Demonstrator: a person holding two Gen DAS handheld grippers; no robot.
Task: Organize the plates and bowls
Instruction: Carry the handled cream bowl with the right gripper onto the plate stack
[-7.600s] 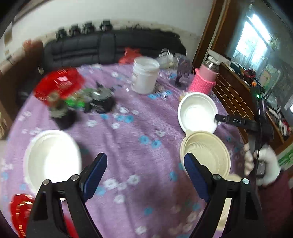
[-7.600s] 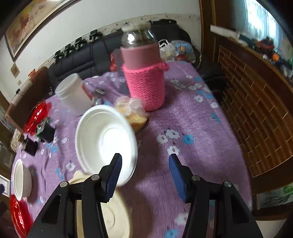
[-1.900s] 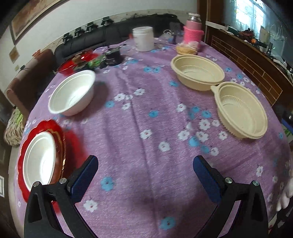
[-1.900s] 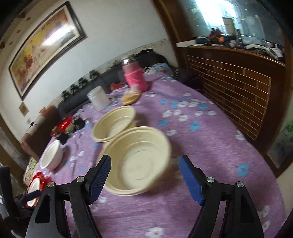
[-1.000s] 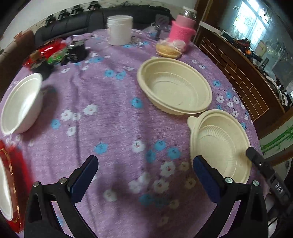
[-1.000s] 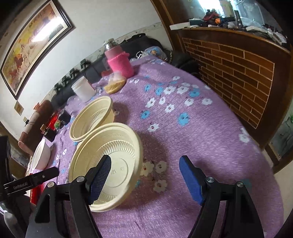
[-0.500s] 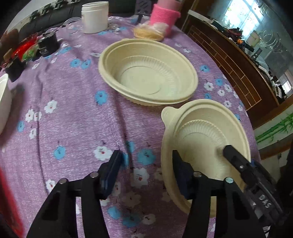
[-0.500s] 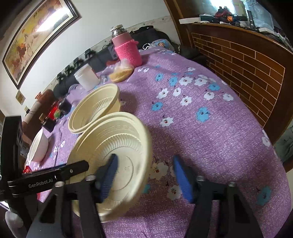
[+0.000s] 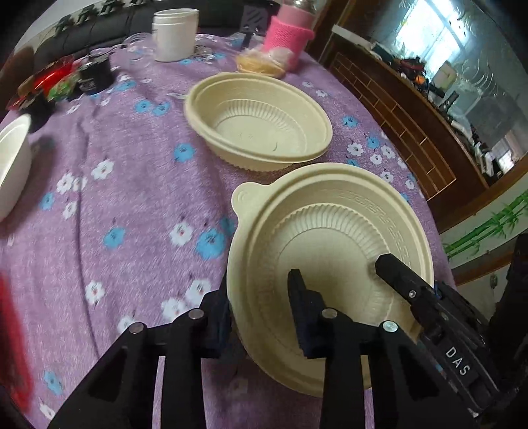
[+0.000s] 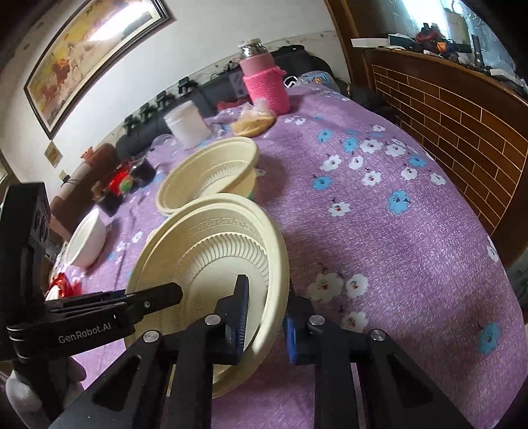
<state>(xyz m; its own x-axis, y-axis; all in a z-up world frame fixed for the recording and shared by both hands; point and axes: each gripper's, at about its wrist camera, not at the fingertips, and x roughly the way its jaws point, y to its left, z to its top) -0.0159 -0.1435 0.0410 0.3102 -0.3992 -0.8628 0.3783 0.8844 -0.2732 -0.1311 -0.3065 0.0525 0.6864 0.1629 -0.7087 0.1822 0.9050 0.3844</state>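
Observation:
A cream ribbed bowl with a small tab (image 9: 330, 231) sits tilted near the table's near right edge. My left gripper (image 9: 260, 316) is shut on its near left rim, one finger inside, one outside. My right gripper (image 10: 264, 316) is shut on the same bowl (image 10: 211, 250) at its right rim. Each gripper shows in the other's view. A second cream bowl (image 9: 257, 118) stands behind it on the purple flowered cloth (image 9: 132, 184); it also shows in the right wrist view (image 10: 211, 178).
A white bowl (image 9: 13, 165) stands at the left, also in the right wrist view (image 10: 87, 241). At the back are a white jar (image 9: 173, 29), a pink-sleeved bottle (image 10: 264, 79), a bagged snack (image 9: 260, 64) and dark small items (image 9: 95, 72). A brick-pattern wall (image 10: 462, 109) lies right.
Both grippers have closed from open onto the tabbed cream bowl's rim. The bowl now tilts up off the cloth.

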